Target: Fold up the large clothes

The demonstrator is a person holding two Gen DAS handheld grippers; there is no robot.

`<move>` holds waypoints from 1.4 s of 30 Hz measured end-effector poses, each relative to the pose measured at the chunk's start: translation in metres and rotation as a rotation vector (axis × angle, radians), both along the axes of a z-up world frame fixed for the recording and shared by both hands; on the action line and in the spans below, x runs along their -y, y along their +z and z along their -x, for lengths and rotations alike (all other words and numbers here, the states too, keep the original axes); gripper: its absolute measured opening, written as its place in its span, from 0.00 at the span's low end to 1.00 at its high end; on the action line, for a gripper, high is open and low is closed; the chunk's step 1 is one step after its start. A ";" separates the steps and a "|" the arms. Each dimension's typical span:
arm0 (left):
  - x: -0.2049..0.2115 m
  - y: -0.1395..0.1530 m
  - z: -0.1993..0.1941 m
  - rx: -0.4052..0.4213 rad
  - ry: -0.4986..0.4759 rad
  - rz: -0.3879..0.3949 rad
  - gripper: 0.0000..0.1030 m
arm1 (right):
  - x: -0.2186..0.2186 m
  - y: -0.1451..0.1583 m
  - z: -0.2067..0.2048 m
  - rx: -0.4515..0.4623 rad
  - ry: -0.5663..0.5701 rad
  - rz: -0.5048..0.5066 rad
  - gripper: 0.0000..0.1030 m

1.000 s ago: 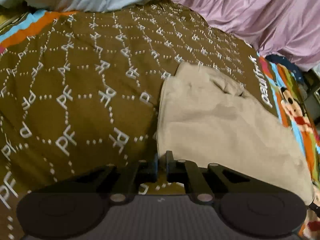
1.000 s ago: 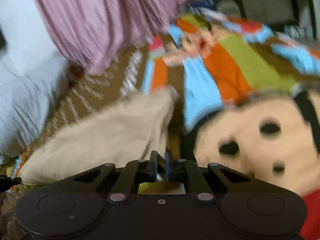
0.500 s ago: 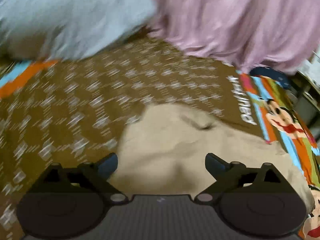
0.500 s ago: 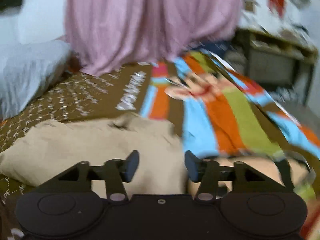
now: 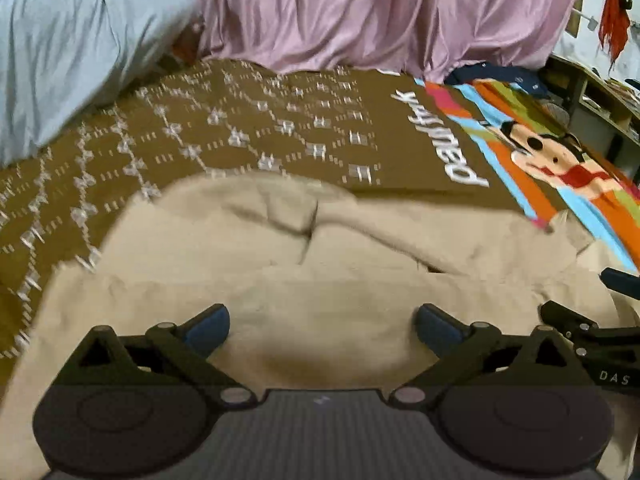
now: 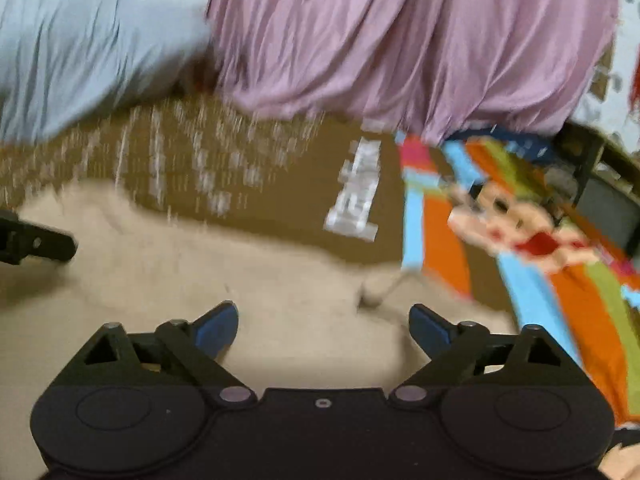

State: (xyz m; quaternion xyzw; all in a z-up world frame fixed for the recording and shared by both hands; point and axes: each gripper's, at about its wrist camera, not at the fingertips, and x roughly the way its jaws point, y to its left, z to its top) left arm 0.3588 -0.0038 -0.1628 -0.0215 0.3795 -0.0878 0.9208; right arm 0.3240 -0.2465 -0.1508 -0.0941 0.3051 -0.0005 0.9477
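Observation:
A beige garment (image 5: 304, 280) lies folded flat on the brown patterned bedspread (image 5: 248, 136); it also shows in the right wrist view (image 6: 224, 276). My left gripper (image 5: 322, 328) is open and empty, just above the garment's near part. My right gripper (image 6: 323, 326) is open and empty, over the garment's right end. The right gripper shows at the right edge of the left wrist view (image 5: 600, 332). The left gripper's finger (image 6: 36, 242) shows at the left edge of the right wrist view.
A pink draped cloth (image 5: 380, 12) and a light blue pillow (image 5: 72, 48) lie at the bed's far side. A colourful cartoon print (image 5: 560, 156) covers the bedspread's right part. A shelf unit (image 5: 600, 96) stands to the far right.
Both grippers opened from shut and let go of the garment. Both views swung up and over the garment, which now lies flat beneath the fingers.

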 end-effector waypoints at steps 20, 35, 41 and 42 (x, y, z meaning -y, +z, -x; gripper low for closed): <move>-0.028 0.007 0.043 -0.029 0.072 0.056 1.00 | 0.068 0.014 0.079 0.119 -0.224 -0.152 0.97; -0.023 0.000 0.042 -0.050 0.077 -0.013 1.00 | 0.109 -0.028 0.073 -0.064 -0.413 -0.229 0.97; -0.040 0.041 0.054 -0.036 0.118 0.046 1.00 | 0.094 0.014 0.095 0.061 -0.354 -0.268 0.96; -0.043 0.048 0.057 -0.031 0.127 0.053 1.00 | 0.086 0.021 0.099 0.078 -0.328 -0.266 0.96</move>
